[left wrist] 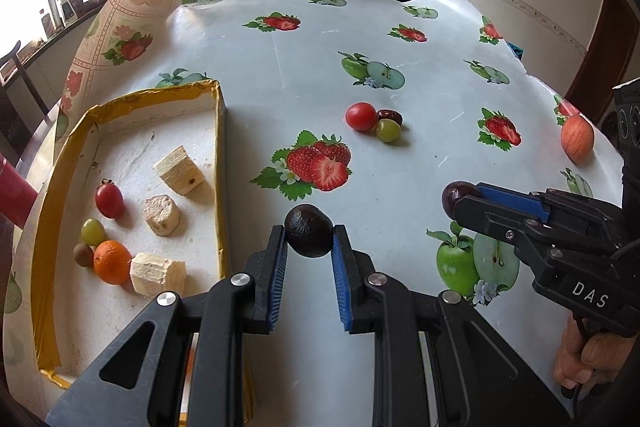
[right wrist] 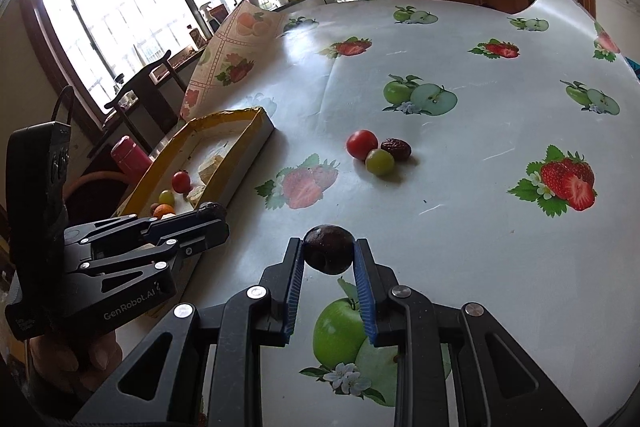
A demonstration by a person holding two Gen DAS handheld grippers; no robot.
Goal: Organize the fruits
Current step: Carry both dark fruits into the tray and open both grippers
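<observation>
The left gripper (left wrist: pixel 309 242) clamps a dark, wrinkled, matte fruit (left wrist: pixel 308 230) at its fingertips. The right gripper (right wrist: pixel 329 255) grips a dark purple, smooth round fruit (right wrist: pixel 329 254) likewise.

left gripper (left wrist: pixel 309 242): jaws clamped on dark wrinkled fruit (left wrist: pixel 308 230) above the worktop (left wrist: pixel 280 75) | right gripper (left wrist: pixel 460 198): jaws pinch a dark plum (left wrist: pixel 454 195) | tray (left wrist: pixel 219 163), at left: red tomato (left wrist: pixel 109 201), green grape (left wrist: pixel 93 231), orange (left wrist: pixel 112 262), pale blocks | mid-worktop: tomato (left wrist: pixel 361 115), date (left wrist: pixel 389 115), grape (left wrist: pixel 387 130) touching | far right: apple (left wrist: pixel 577 138)
</observation>
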